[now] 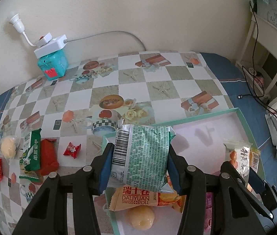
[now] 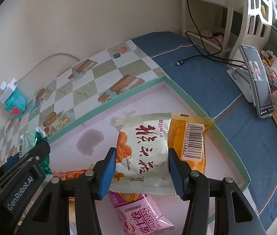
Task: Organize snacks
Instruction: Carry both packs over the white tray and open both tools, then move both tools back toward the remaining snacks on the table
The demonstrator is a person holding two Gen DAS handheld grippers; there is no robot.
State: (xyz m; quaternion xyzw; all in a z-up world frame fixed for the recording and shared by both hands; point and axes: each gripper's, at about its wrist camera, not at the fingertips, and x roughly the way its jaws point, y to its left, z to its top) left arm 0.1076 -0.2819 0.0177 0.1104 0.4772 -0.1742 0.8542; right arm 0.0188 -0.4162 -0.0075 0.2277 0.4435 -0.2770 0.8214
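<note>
My left gripper is shut on a green and white snack packet, held above the left edge of a pink tray with a teal rim. Under it lie an orange Swiss roll packet and a pale round cake. My right gripper is shut on a white packet with red writing, held over the tray. An orange packet with a barcode and a pink Swiss roll packet lie in the tray. The left gripper and its green packet show at the left of the right wrist view.
Loose snacks lie on the checkered tablecloth at the left: a green packet, a red packet, a small red candy, a pale cake. A teal box with a power strip stands by the wall. A phone on a stand and cable are at the right.
</note>
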